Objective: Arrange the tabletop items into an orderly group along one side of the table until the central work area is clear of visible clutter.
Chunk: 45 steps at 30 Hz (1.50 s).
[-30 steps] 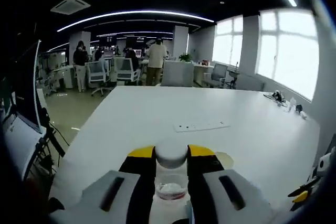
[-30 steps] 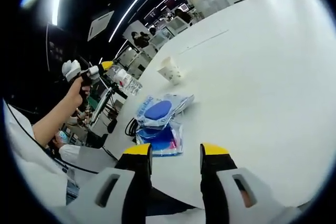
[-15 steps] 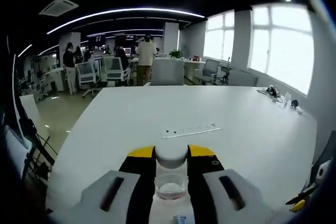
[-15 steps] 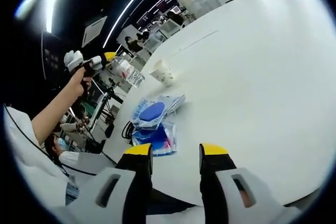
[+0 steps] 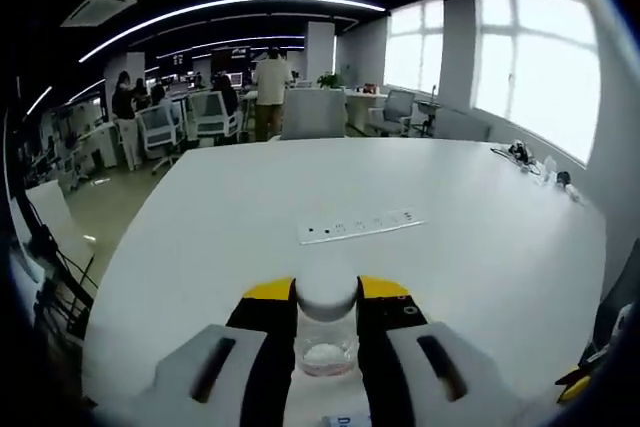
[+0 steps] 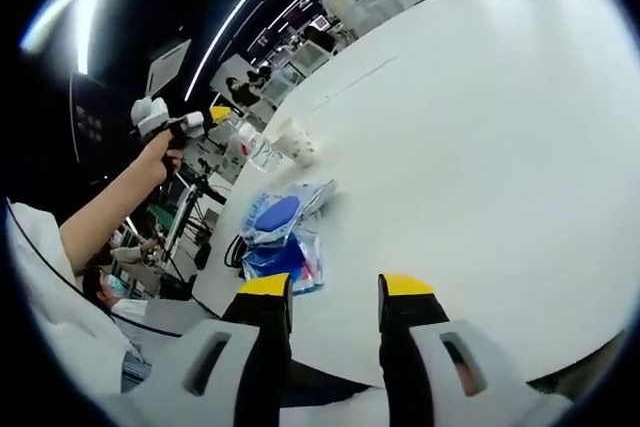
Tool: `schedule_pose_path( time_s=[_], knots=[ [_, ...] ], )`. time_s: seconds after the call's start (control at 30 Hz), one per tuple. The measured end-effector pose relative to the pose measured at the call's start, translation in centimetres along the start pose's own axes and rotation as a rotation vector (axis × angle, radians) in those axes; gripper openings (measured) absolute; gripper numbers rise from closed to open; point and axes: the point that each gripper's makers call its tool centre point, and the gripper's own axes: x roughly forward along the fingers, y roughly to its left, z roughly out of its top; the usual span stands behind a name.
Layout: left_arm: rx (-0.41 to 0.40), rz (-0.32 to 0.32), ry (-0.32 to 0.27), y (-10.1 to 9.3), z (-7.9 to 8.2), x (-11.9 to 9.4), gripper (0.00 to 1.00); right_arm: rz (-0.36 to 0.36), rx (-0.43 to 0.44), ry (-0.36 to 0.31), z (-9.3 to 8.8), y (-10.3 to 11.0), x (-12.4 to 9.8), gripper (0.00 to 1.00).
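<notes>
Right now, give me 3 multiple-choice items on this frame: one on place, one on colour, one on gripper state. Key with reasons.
1. Where does the blue-and-white packet pile lie?
A. at the table's near-left edge in the right gripper view
B. on the power strip
C. under the paper cup

2. What colour are the tips of the left gripper?
A. red
B. yellow
C. green

3. What state is the right gripper in?
A. shut on the paper cup
B. shut on the packets
C. open, holding nothing

Key: 1 A, the pile sits by the table edge, apart from the paper cup beyond it; the power strip lies mid-table in the left gripper view. 2 B, yellow tips flank the clear bottle with its white cap. 3 C, bare table shows between its fingers.
</notes>
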Motion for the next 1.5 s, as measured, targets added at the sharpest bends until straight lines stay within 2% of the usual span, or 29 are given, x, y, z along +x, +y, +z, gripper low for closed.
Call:
schedule_pose_path(
  time_s=[0.37, 0.43, 0.6, 0.83, 0.97, 1.07, 1.1, 1.23, 1.3, 1.33, 1.43, 1.47, 1.5],
  knots=[
    [-0.002, 0.003, 0.054, -0.3, -2.5, 0.9, 0.21, -0.006, 0.011, 0.000, -0.1, -0.2, 0.0, 0.32],
    [-0.004, 0.015, 0.023, -0.1, -1.9, 0.8, 0.21, -0.003, 0.009, 0.004, -0.2, -0.2, 0.1, 0.32],
    [-0.012, 0.017, 0.028, -0.3, -2.0, 0.5, 0.21, 0.009, 0.002, 0.009, -0.1, 0.0, 0.3, 0.32],
    [0.027, 0.026, -0.007, -1.2, -2.3, -0.1, 0.21, 0.020, -0.006, 0.027, -0.4, 0.4, 0.9, 0.32],
    [0.011, 0.036, -0.024, -1.4, -2.5, -0.3, 0.21, 0.028, -0.012, 0.042, -0.6, 0.9, 1.2, 0.32],
    [-0.010, 0.049, 0.012, -1.1, -3.8, 0.1, 0.22, 0.037, -0.018, 0.054, -0.7, 1.3, 1.4, 0.32],
    [0.029, 0.058, -0.022, -1.0, -3.5, 0.1, 0.22, 0.041, -0.024, 0.059, -0.7, 1.4, 1.5, 0.32],
    [0.021, 0.066, -0.030, -0.7, -3.5, 0.4, 0.23, 0.047, -0.033, 0.064, -0.7, 1.4, 1.6, 0.32],
    [-0.083, 0.060, -0.068, -0.5, -3.2, 0.5, 0.32, 0.045, -0.032, 0.063, -0.7, 1.3, 1.6, 0.33],
    [-0.090, 0.061, -0.078, -0.5, -3.0, 0.4, 0.47, 0.045, -0.031, 0.063, -0.7, 1.3, 1.6, 0.33],
    [-0.098, 0.071, -0.179, 0.0, -1.8, 0.1, 0.89, 0.046, -0.038, 0.056, -0.6, 1.4, 1.5, 0.34],
    [-0.103, 0.075, -0.207, 0.1, -1.5, -0.1, 0.98, 0.048, -0.039, 0.054, -0.6, 1.4, 1.5, 0.34],
    [-0.110, 0.073, -0.235, 0.2, -1.2, -0.4, 0.99, 0.049, -0.039, 0.053, -0.6, 1.5, 1.5, 0.35]
  ],
)
